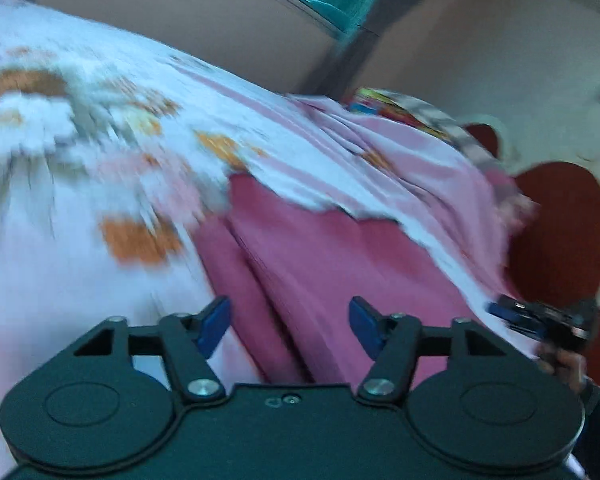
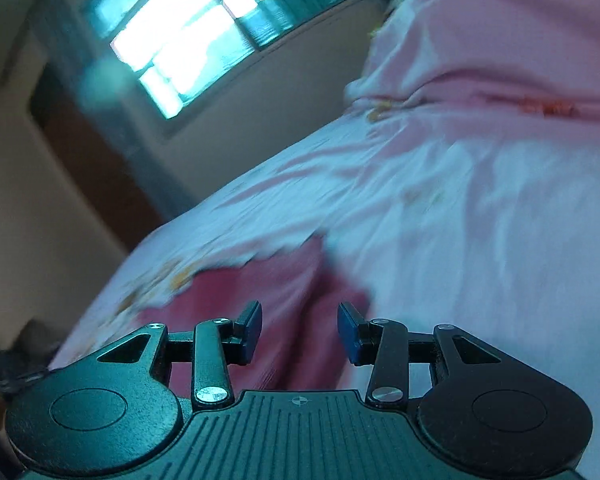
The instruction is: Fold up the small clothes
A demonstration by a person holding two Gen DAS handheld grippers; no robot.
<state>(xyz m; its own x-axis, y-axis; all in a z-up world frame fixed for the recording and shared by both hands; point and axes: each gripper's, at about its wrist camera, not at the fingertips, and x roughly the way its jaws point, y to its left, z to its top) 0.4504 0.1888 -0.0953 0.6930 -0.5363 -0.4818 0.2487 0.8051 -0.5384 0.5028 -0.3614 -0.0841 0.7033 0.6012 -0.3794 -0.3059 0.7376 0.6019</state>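
The left hand-held gripper [image 1: 290, 326] hovers with its jaws wide apart and nothing between them, low over a dark pink garment [image 1: 300, 256] that lies on a bed [image 1: 60, 280] covered in a pale floral sheet. The right hand-held gripper [image 2: 299, 334] is likewise spread and empty above the same garment [image 2: 268, 292]. A window [image 2: 188, 40] glows behind. Both views are blurred.

Probably home bedroom: floral bedsheet [image 1: 60, 128], pink blanket [image 2: 500, 40], window [image 2: 188, 36].
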